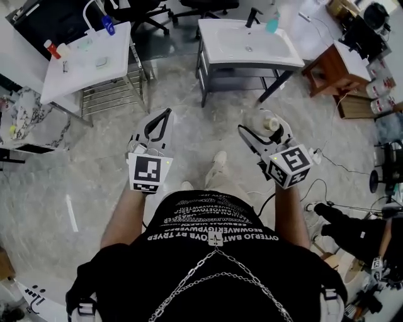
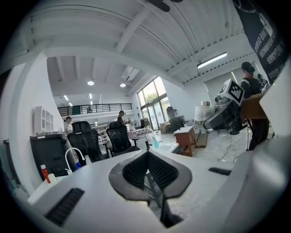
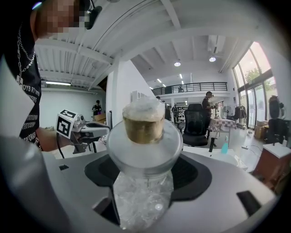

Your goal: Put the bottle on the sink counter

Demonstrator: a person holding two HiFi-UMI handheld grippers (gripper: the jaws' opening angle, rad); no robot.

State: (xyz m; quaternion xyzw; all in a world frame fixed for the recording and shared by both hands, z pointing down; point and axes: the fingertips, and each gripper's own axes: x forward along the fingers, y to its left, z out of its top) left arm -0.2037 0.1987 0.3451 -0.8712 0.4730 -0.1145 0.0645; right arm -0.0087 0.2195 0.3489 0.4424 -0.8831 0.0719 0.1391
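Observation:
A clear bottle (image 1: 269, 121) with a gold collar and a pale cap sits between the jaws of my right gripper (image 1: 264, 130), which is shut on its body. In the right gripper view the bottle (image 3: 143, 150) stands upright and fills the middle, with the dark pads (image 3: 193, 175) pressing on both sides. My left gripper (image 1: 165, 116) hangs level with it to the left, shut and empty, its tips (image 2: 148, 155) meeting. The white sink counter (image 1: 230, 53), with a black faucet (image 1: 254, 16) and a teal bottle (image 1: 272, 24), stands ahead across the floor.
A second white counter (image 1: 75, 72) on a metal rack (image 1: 113, 94) stands ahead to the left, with small bottles on it. A wooden side table (image 1: 337, 66) is right of the sink counter. Cables (image 1: 334, 165) trail over the marble floor at right. Office chairs (image 1: 208, 6) stand behind.

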